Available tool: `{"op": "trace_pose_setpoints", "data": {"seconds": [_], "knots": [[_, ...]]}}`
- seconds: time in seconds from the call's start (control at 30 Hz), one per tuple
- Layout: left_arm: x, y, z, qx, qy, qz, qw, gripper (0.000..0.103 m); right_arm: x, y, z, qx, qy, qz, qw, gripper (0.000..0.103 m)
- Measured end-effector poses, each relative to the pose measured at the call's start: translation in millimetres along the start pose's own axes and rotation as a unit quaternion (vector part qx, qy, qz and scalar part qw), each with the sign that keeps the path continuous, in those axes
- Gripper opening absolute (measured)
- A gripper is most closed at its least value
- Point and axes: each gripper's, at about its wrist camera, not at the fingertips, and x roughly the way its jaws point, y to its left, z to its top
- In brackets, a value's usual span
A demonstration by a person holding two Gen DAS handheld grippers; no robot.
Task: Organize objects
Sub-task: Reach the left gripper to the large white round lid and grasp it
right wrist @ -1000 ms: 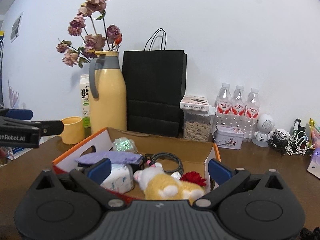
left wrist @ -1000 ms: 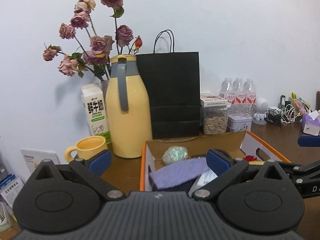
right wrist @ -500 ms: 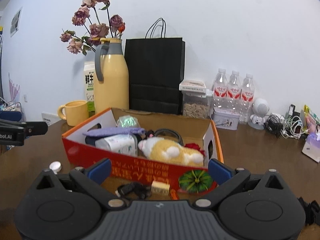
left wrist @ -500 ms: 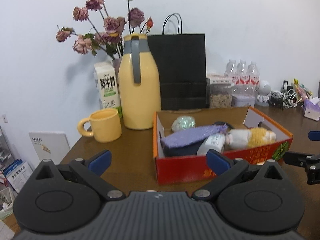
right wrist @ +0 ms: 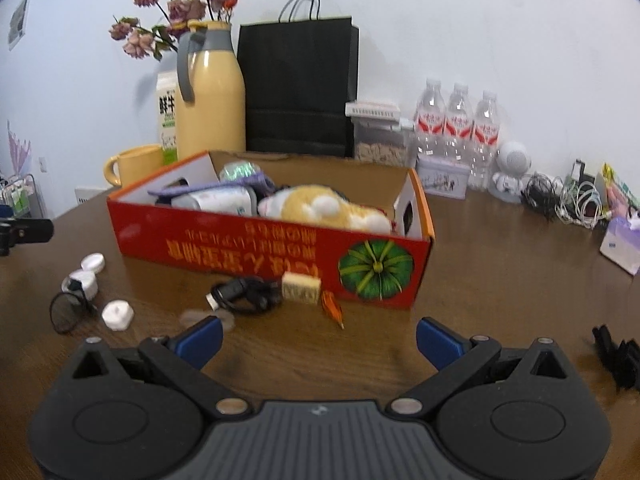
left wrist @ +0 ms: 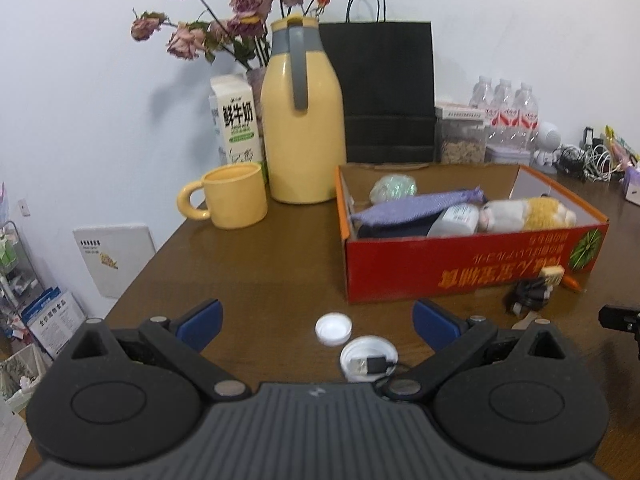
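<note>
Grippers first: my left gripper (left wrist: 316, 322) hangs above the brown table (left wrist: 260, 272) with its jaws spread wide and nothing between them, and my right gripper (right wrist: 318, 338) is the same, jaws wide apart and empty, low over the wood.

From the left wrist view I see the red cardboard box (left wrist: 472, 264) standing on the table ahead and to the right. Inside it lie a purple cloth pouch (left wrist: 416, 208), a white bottle (left wrist: 456, 220), a yellow and white plush toy (left wrist: 528, 212) and a greenish shiny ball (left wrist: 394, 188) at the back corner.

Loose things lie outside the box. Just in front of my left gripper I see a small white cap (left wrist: 333, 329) and, beside it, a white round lid (left wrist: 368, 362) with a black USB plug resting on it. In the right wrist view a coiled black cable (right wrist: 244, 294), a small beige block (right wrist: 301, 287) and a little orange carrot-shaped piece (right wrist: 332, 306) lie against the front wall of the box. More to the left I see a white hexagonal piece (right wrist: 117, 315).

Behind the box stand a yellow jug (left wrist: 302, 120), a yellow mug (left wrist: 234, 196), a milk carton (left wrist: 236, 120) and a black paper bag (left wrist: 380, 92).
</note>
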Motion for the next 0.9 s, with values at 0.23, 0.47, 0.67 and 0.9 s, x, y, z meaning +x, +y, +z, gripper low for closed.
{"op": "trace_pose_setpoints", "data": {"seconds": [0.23,0.47,0.67,0.9], "knots": [[12,-5,-21,-0.006,0.041,-0.013,0.9990,0.103,12,1,-7,-0.001,0.017,-0.001,1.000,0.103],[29,-23,-36,0.002,0.070,-0.019,0.9973,0.103,20,4,-11,-0.005,0.023,-0.006,1.000,0.103],[32,-29,-41,-0.009,0.075,-0.022,0.9969,0.101,25,5,-14,-0.008,0.030,-0.007,0.999,0.103],[25,-33,-44,-0.023,0.066,-0.041,0.9967,0.047,25,4,-14,-0.006,0.029,-0.009,1.000,0.103]]}}
